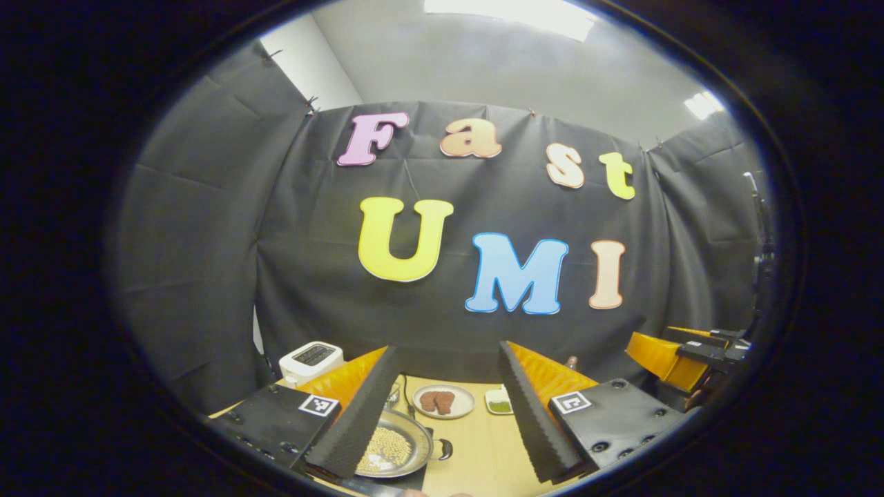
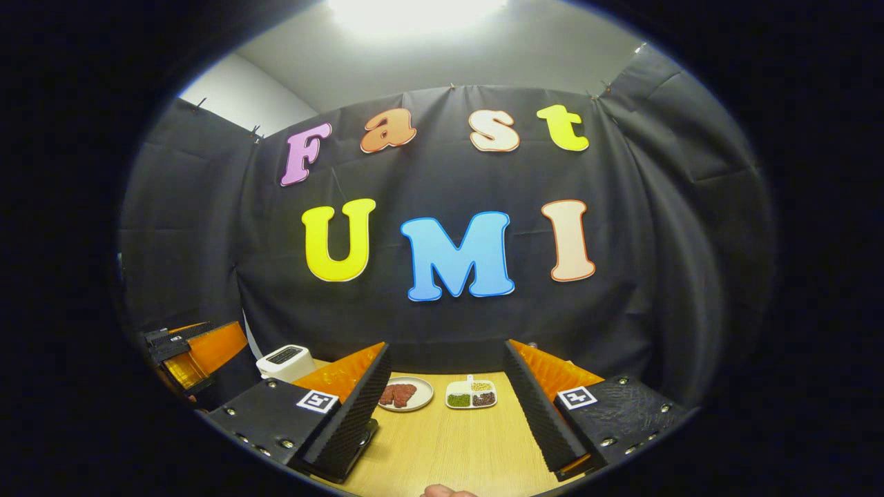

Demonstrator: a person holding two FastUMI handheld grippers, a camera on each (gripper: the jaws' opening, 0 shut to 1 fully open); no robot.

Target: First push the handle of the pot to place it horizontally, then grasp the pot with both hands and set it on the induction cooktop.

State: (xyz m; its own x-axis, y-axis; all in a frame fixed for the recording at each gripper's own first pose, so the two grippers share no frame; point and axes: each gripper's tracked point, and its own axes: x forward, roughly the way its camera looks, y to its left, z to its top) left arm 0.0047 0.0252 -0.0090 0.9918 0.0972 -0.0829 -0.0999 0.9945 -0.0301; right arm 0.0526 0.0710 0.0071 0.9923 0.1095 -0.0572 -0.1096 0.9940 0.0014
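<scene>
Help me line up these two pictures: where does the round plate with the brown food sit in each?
Left gripper view: the plate lies mid-table, between the left tool's fingers, beyond the pot.
Right gripper view: the plate lies beside the left-hand finger.
Shared landmark: the white toaster.

Pot (image 1: 394, 450) sits on the cooktop (image 1: 414, 476) at the near left part of the desk (image 1: 483, 449), partly behind the left gripper's (image 1: 442, 407) left finger. Plate (image 1: 443, 401) lies toward the desk's far edge, behind the pot. Divided dish (image 2: 471, 395) sits just right of the plate. Toaster (image 1: 311, 361) stands at the far left corner.
</scene>
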